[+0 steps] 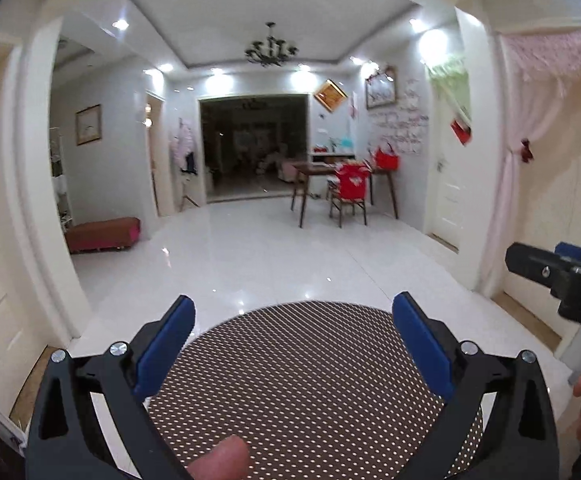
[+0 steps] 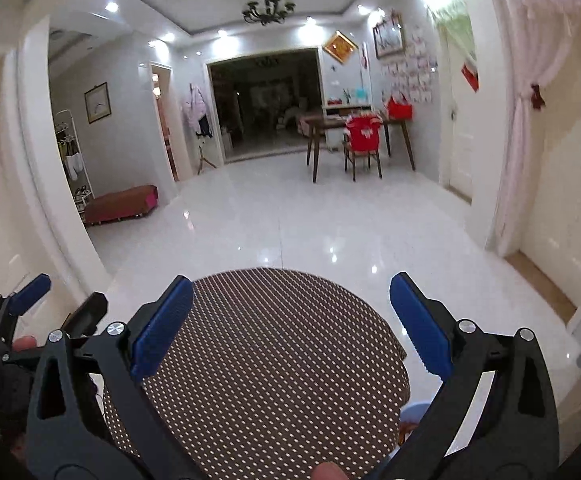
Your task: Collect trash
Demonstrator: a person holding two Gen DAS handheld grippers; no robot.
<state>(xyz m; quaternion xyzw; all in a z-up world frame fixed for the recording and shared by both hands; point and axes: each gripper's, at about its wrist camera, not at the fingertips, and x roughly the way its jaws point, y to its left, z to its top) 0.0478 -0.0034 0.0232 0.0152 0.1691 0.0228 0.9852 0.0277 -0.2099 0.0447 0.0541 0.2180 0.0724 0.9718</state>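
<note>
both grippers over the round table, no trash identified

hidden or unclear first: the near edge of the round dotted table (image 1: pixel 306 392) is cut off by my own gripper frames in both wrist views. in the right wrist view a small pale blue and orange thing (image 2: pixel 412 420) peeks out past the table's right rim, mostly behind my right finger; i cannot tell what it is, or whether it is trash. the far room through the dark doorway (image 1: pixel 252 146) is too dim to read.

left gripper (image 1: pixel 293 356): fingers spread wide, nothing between the blue pads (image 1: pixel 166 354). it hangs above the table top, which looks bare where it shows.

right gripper (image 2: pixel 290 324): also spread wide, holding nothing, above the same table (the left gripper shows at its left edge).

from the left wrist view the right gripper is only partly in frame at the right edge.

background: white tiled floor (image 1: pixel 250 248), a wooden dining table (image 1: pixel 342 172) with a red-covered chair (image 1: pixel 350 196), well apart from both tools.
</note>
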